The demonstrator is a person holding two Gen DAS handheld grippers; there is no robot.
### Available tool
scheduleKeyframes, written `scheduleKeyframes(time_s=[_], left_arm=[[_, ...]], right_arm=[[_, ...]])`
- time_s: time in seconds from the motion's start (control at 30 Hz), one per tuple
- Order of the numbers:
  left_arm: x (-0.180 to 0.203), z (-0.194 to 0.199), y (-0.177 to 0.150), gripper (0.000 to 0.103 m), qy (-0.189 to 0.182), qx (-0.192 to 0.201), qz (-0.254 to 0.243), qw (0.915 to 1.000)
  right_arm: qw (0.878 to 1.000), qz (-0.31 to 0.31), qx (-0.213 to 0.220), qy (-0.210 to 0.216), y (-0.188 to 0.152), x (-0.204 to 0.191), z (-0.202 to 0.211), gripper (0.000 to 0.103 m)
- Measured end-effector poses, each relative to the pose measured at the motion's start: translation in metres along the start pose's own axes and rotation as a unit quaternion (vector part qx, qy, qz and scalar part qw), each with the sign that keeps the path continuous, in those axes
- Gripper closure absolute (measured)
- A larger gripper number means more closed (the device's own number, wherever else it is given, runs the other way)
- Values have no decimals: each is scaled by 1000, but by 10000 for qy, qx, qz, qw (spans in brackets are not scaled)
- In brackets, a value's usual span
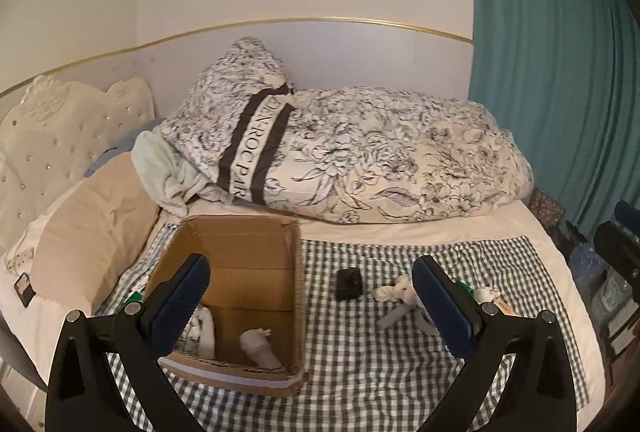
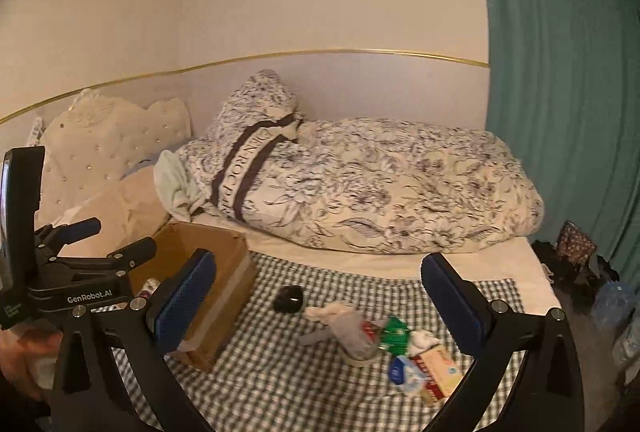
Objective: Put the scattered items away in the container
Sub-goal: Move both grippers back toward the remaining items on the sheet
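Observation:
An open cardboard box (image 1: 240,244) stands on a checked cloth (image 1: 380,372) on the bed. A white sock-like item (image 1: 260,348) and a patterned item (image 1: 198,332) lie inside it. My left gripper (image 1: 312,306) hangs open over the box's right edge, nothing between its jaws. Right of the box lie a small black item (image 1: 349,284), a knotted white cloth (image 1: 394,292) and a grey piece (image 1: 394,316). My right gripper (image 2: 320,304) is wide open and empty above the black item (image 2: 289,299), a grey sock (image 2: 354,336), a green packet (image 2: 394,332) and a yellow packet (image 2: 440,368).
A rolled floral duvet (image 1: 380,160) lies behind the cloth against the wall. A beige pillow (image 1: 92,232) and a tufted headboard (image 1: 60,128) are at the left. A teal curtain (image 1: 560,72) hangs at the right, with bags on the floor (image 2: 576,244) below it.

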State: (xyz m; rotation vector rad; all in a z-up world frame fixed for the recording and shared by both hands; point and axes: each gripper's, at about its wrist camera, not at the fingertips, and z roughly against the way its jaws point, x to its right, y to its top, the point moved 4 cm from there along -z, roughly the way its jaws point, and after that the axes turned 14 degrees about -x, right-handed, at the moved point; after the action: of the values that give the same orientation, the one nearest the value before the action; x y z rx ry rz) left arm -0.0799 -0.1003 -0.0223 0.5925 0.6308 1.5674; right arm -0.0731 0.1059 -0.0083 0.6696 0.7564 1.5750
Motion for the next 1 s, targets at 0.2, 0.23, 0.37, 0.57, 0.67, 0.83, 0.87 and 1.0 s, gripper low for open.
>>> scheduleKeyframes(time_s=[0.2,0.23,0.37,0.57,0.67,0.83,0.87,1.0], left_arm=[[29,-12,0,0,-73,-81,-145,9998],[33,-15,0,0,-85,-105,-166,9998],[52,-28,-3,0,-183,-211,-274,9992],[83,-52,-11,0,-316,-395,-500,9975],[95,-65,-15,0,-373,-509,-598,9962],[112,-85,-19,0,-473,-686,-706,9940],[114,-88,-21,0,-493,-713,-728,9936],[126,-104,-25,0,-549,-803,-811,9920]], right_arm=[[9997,-77,-121,-205,-9,38,0,0],[9996,-101,-136,-240,-11,44,0,0],[9989,-175,-215,-385,-19,66,-3,0],[9976,-337,-362,-486,-34,95,-13,0],[9965,-406,-472,-555,-43,105,-21,0],[9944,-510,-668,-640,-56,121,-38,0],[9939,-505,-704,-682,-58,123,-42,0],[9918,-497,-887,-769,-68,131,-57,0]])
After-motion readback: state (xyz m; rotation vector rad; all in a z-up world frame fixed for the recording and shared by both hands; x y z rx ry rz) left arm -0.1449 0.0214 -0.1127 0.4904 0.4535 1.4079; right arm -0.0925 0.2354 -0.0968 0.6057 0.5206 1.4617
